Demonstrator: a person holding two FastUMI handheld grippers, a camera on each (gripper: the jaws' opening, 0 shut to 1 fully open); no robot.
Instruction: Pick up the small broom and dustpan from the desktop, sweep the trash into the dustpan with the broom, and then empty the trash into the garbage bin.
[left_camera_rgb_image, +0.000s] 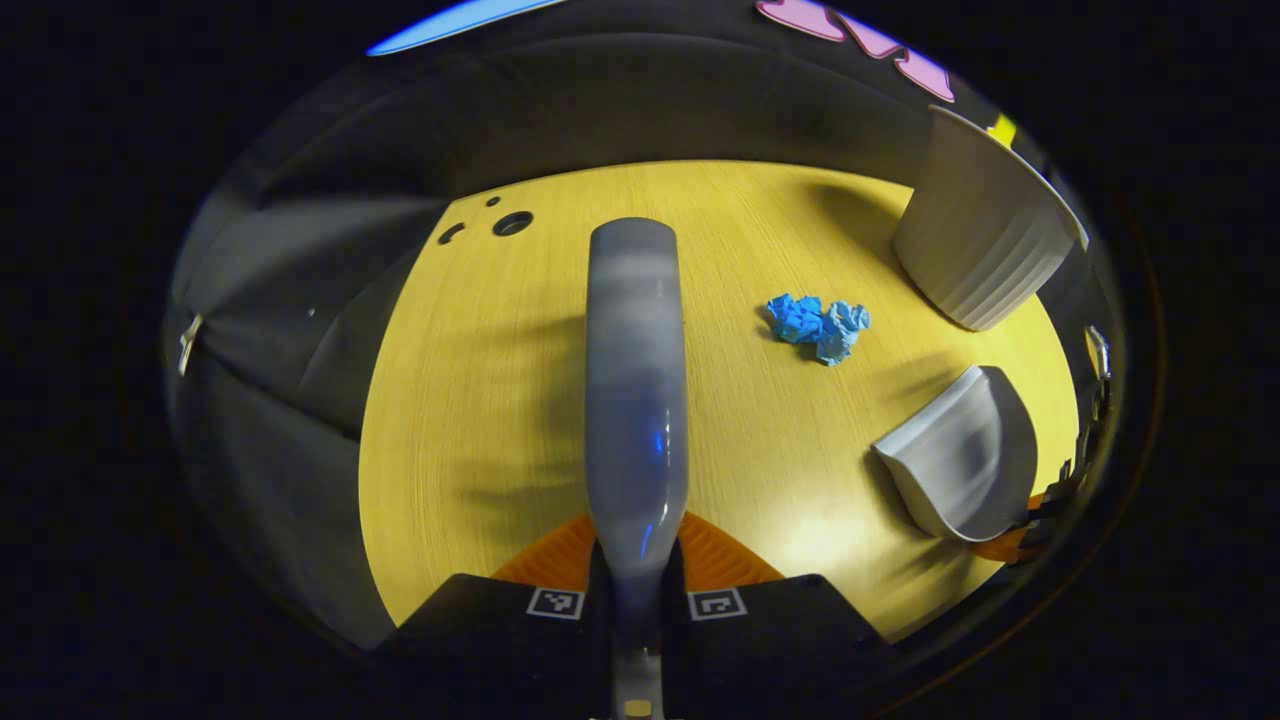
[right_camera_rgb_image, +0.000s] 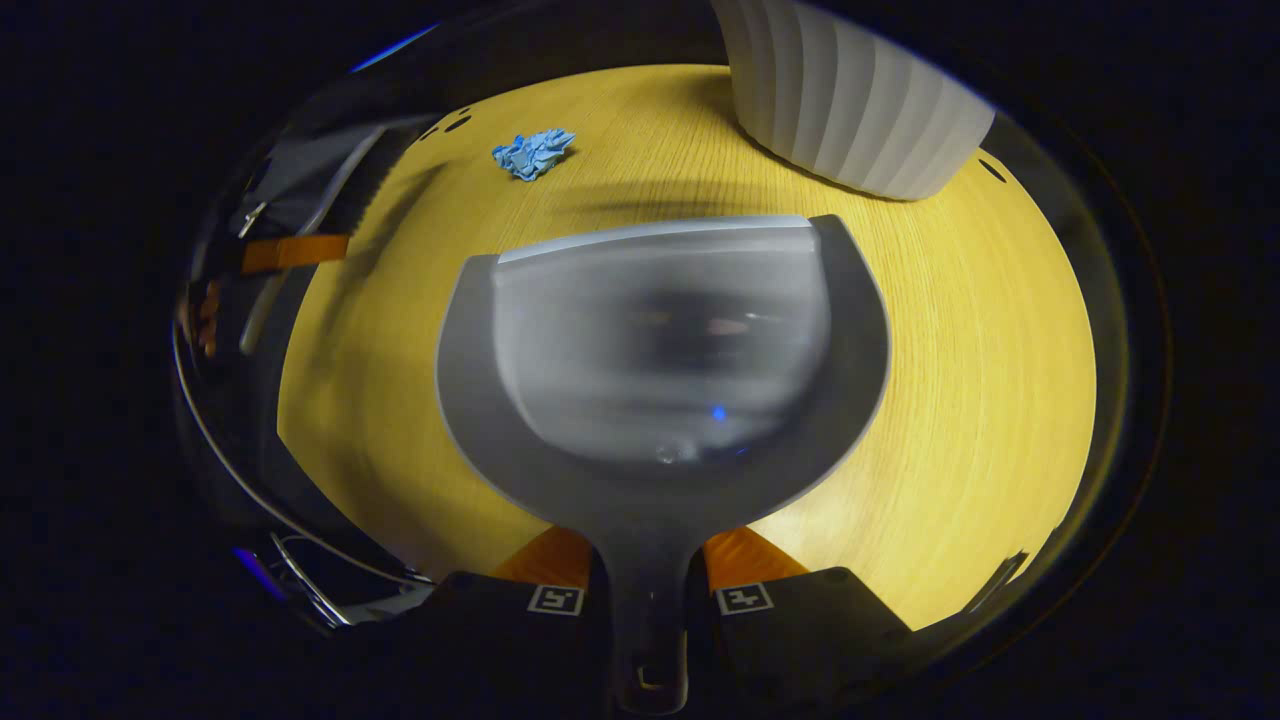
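The left gripper (left_camera_rgb_image: 636, 585) is clamped on the handle of the small broom (left_camera_rgb_image: 636, 390), which rises from 6 o'clock of the left gripper view straight up toward the centre, seen from its back so the bristles are hidden. The right gripper (right_camera_rgb_image: 648, 590) is likewise closed, both fingers pressing the stem of the dustpan (right_camera_rgb_image: 660, 370), whose grey scoop spreads across the middle of the right gripper view with its lip pointing to 12 o'clock.

So the pick-up looks done: both tools are in hand and seem held above the yellow desktop (left_camera_rgb_image: 480, 400). Sweeping has not begun, I judge, since the pan is bare inside and the trash (left_camera_rgb_image: 820, 325), a crumpled blue wad, lies loose on the wood. In the left gripper view it sits at about 2 o'clock of the broom head, near but apart from it; the dustpan shows farther out at 4 o'clock. In the right gripper view the wad lies at 11 o'clock, well beyond the pan's lip.

Farthest off stands the garbage bin (right_camera_rgb_image: 860, 110), pale and ribbed, at 1 o'clock past the pan. Sweeping and emptying both remain.
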